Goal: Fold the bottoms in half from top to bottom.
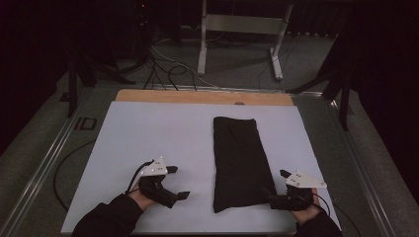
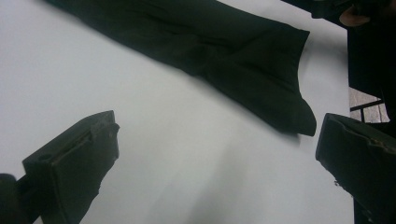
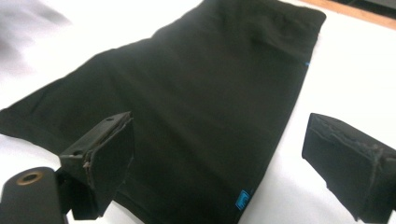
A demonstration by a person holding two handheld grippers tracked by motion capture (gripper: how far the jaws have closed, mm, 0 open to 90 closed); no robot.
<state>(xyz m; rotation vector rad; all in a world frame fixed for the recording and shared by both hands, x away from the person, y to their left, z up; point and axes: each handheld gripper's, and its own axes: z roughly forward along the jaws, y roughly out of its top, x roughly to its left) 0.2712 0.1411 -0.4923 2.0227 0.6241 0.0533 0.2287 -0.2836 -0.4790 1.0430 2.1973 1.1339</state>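
Observation:
A black cloth (image 1: 240, 163), folded into a long strip, lies on the white board (image 1: 148, 133) right of its middle. My right gripper (image 1: 275, 182) sits at the cloth's near right corner, jaws open. In the right gripper view the cloth (image 3: 201, 93) spreads under and between the open jaws of the right gripper (image 3: 224, 156), with a small blue tag (image 3: 242, 200) at its edge; the pads do not press on it. My left gripper (image 1: 179, 182) rests open on the bare board left of the cloth. The left gripper view shows the left gripper (image 2: 215, 158) with its jaws apart over the board, the cloth (image 2: 210, 51) beyond them.
The table's wooden far edge (image 1: 202, 97) shows behind the board. Past it on the floor stand a metal frame (image 1: 237, 24), dark tripod legs (image 1: 74, 84) and loose cables (image 1: 168, 69). A cable (image 1: 64, 173) loops off the board's left side.

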